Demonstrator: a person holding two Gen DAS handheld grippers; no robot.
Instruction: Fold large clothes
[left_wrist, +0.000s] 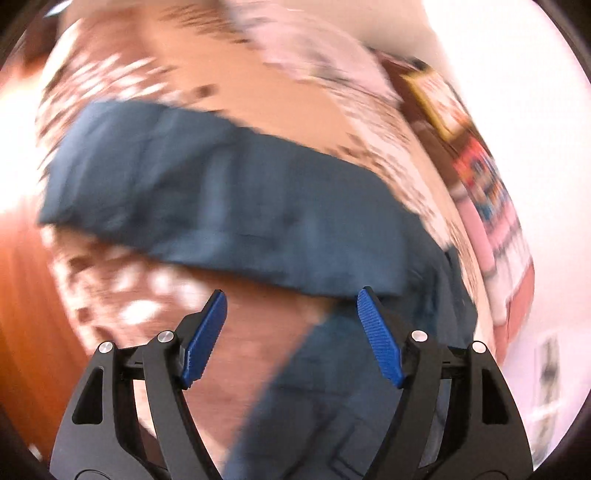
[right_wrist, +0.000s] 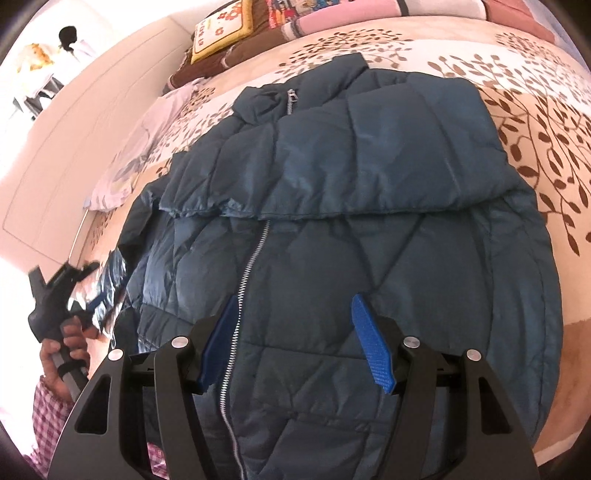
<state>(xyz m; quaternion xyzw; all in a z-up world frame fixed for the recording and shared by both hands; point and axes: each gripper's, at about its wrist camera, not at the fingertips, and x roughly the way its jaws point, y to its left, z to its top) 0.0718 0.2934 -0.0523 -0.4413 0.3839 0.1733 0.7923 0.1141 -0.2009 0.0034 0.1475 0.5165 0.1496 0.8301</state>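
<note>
- Navy puffer jacket (right_wrist: 369, 229) lies on the bed (right_wrist: 517, 92), sleeves folded across.
- Right gripper (right_wrist: 295, 339) hovers above it, fingers spread, empty.
- Left gripper (left_wrist: 291, 332) fingers spread too, empty.

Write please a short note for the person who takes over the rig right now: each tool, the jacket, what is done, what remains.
Left tool: open, holds nothing, at the jacket's left edge; its view is motion-blurred.
Right tool: open, empty, above the lower front near the zipper.
Blue puffer jacket: flat on the leaf-patterned bedspread, front up, zipped.
Done: one sleeve lies folded across the chest.
Left: the left side looks still loose; fold it in, then probably fold the body in half.
</note>
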